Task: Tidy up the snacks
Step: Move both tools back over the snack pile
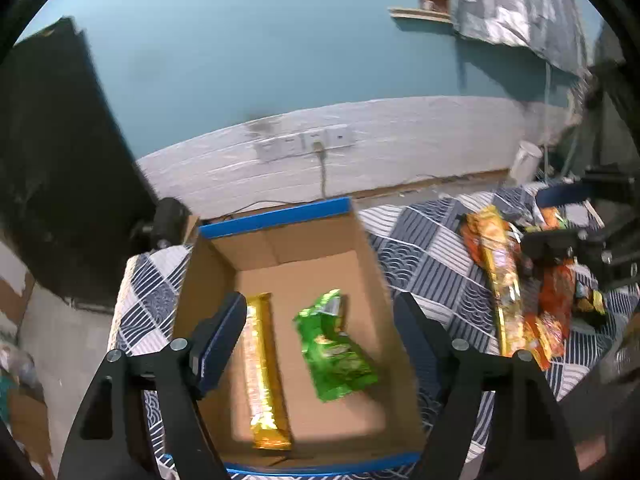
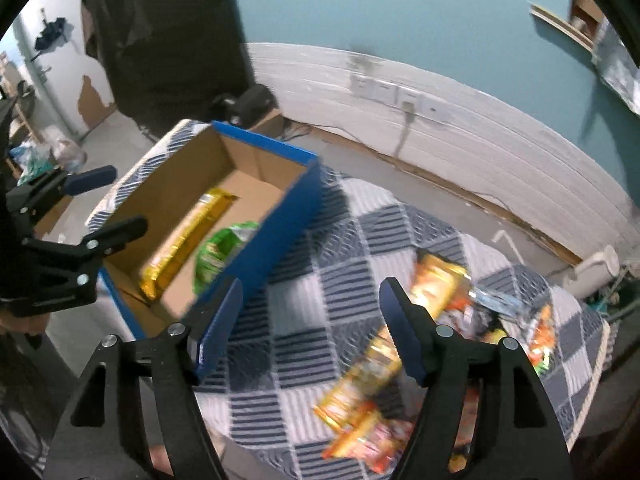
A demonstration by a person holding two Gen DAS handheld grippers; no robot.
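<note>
A gold packet (image 1: 266, 372) and a green packet (image 1: 334, 350) are seen lying flat in the box (image 1: 280, 218) at the bed's (image 2: 340, 248) left end, the gold one's long axis running along the box's length. Both the left gripper (image 1: 320, 340) and the right gripper (image 2: 310, 328) are held wide and empty. A drop seems done; next a packet must be fetched from the pile (image 2: 368, 380) at the right end.

- The left tool (image 1: 320, 320) hangs over an open cardboard box (image 1: 208, 280) with blue edges; its fingers stand wide apart with nothing between them.
- In the box, a gold packet (image 1: 264, 368) lies lengthwise beside a crumpled green packet (image 1: 336, 348), the two apart.
- The box sits on a checked blue-and-white cloth (image 1: 432, 264).
- To the right, a heap of orange and gold snack packets (image 1: 508, 280) lies on the cloth.
</note>
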